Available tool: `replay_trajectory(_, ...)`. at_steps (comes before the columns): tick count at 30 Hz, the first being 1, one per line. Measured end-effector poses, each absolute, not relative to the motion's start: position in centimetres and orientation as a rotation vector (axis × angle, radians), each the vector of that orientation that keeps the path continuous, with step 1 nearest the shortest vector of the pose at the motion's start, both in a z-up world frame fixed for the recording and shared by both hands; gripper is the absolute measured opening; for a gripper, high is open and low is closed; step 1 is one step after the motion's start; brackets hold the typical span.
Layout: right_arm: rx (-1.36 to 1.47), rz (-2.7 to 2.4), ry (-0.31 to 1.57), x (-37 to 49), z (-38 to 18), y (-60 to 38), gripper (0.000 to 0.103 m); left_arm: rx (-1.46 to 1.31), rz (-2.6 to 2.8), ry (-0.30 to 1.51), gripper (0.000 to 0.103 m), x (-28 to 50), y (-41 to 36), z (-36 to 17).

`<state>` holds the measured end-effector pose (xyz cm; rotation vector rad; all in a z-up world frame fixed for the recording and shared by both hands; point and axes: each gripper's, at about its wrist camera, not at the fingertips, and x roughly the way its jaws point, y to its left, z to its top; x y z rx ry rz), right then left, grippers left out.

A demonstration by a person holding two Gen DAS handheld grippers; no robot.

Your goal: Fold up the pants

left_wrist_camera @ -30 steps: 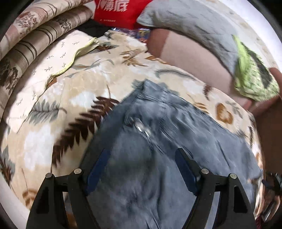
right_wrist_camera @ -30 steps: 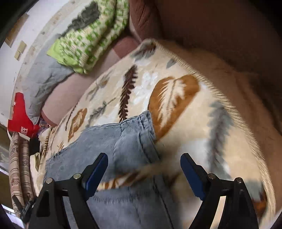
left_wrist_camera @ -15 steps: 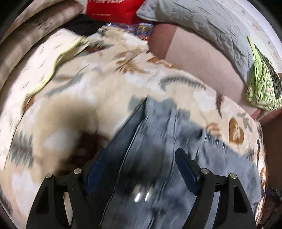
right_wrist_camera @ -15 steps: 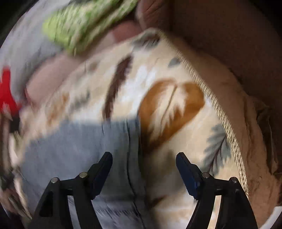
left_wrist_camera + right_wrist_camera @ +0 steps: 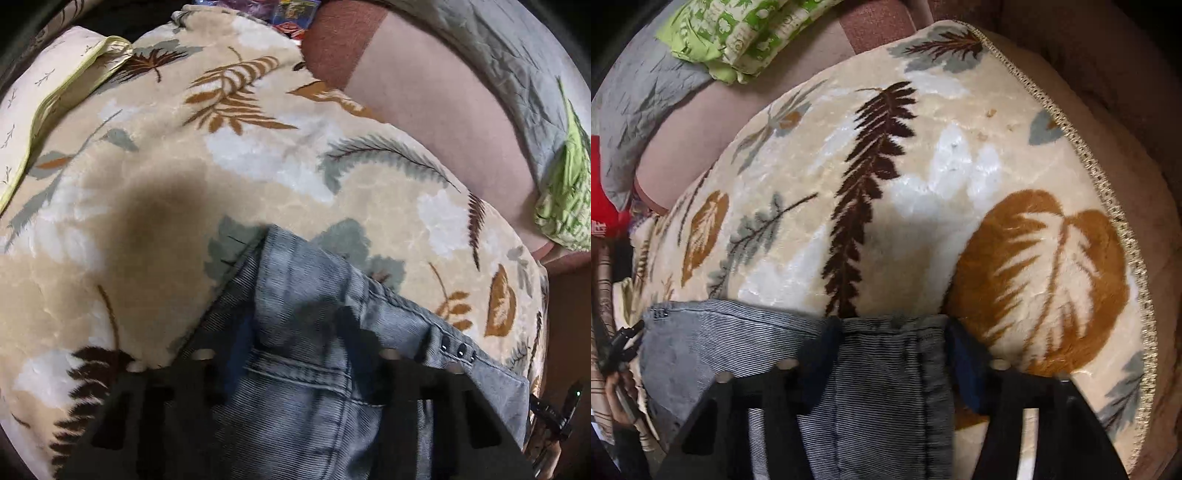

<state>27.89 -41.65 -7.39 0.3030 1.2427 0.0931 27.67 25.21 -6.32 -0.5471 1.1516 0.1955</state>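
Looks like someone's home: a leaf-print plush blanket (image 5: 258, 155) spread over a brownish couch (image 5: 436, 110), with a grey quilt (image 5: 517, 48) piled behind.

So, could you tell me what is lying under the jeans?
The jeans lie on the leaf-print blanket, which shows all around their top edge. Whatever is directly beneath the denim is covered.

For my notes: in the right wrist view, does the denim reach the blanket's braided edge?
No, the denim stops well short of the braided edge.
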Motion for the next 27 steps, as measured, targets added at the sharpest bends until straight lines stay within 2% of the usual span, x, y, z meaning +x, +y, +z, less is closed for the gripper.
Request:
replay_trajectory(3, 0.302, 0.099, 1.234, 27.8, -7.0, -41.7, 0.049, -0.598, 0.183, 1.142, 0.038, 27.7, 26.1, -6.2)
replay_trajectory(4, 0.316, 0.105, 1.229, 27.6, -6.8, -41.6, 0.053, -0.604, 0.181, 1.133, 0.041, 27.7, 26.2, -6.0)
replay_trajectory(5, 0.336, 0.116, 1.228, 27.5, -6.8, -41.6, 0.072, -0.604, 0.185, 1.120, 0.044, 27.7, 26.4, -5.8)
replay_trajectory(6, 0.355, 0.126, 1.219, 27.2, -6.6, -41.6, 0.080, -0.603, 0.194, 1.106, 0.055, 27.9, 26.5, -5.6)
replay_trajectory(7, 0.362, 0.132, 1.207, 27.2, -6.5, -41.8, 0.082, -0.601, 0.205, 1.099, 0.061, 28.0, 26.5, -5.7)
replay_trajectory(8, 0.357, 0.139, 1.204, 27.2, -6.5, -41.7, 0.082, -0.594, 0.205, 1.111, 0.061, 28.5, 26.3, -6.0)
replay_trajectory(9, 0.351, 0.155, 1.219, 27.3, -6.8, -41.3, 0.081, -0.587, 0.202, 1.131, 0.061, 28.7, 26.1, -6.4)
replay_trajectory(10, 0.342, 0.164, 1.230, 27.5, -6.9, -41.0, 0.077, -0.576, 0.212, 1.141, 0.050, 28.8, 26.0, -6.6)
replay_trajectory(11, 0.314, 0.163, 1.237, 27.7, -7.2, -40.4, 0.064, -0.528, 0.247, 1.142, 0.038, 29.0, 25.8, -6.5)
replay_trajectory(12, 0.266, 0.133, 1.235, 27.8, -7.2, -39.9, 0.048, -0.498, 0.254, 1.150, 0.001, 29.2, 25.6, -6.5)
replay_trajectory(14, 0.258, 0.108, 1.218, 27.9, -6.9, -40.0, 0.027, -0.504, 0.233, 1.141, 0.002, 29.3, 25.6, -6.0)
replay_trajectory(15, 0.264, 0.104, 1.208, 27.9, -6.6, -40.1, 0.020, -0.483, 0.243, 1.124, 0.002, 29.2, 25.5, -5.4)
replay_trajectory(23, 0.276, 0.078, 1.030, 25.8, 0.3, -41.1, 0.016, -0.497, 0.183, 0.910, 0.002, 25.2, 25.1, 2.9)
replay_trajectory(27, 0.297, 0.092, 0.870, 22.1, 5.7, -41.7, 0.014, -0.509, 0.097, 0.778, 0.002, 19.3, 24.7, 7.9)
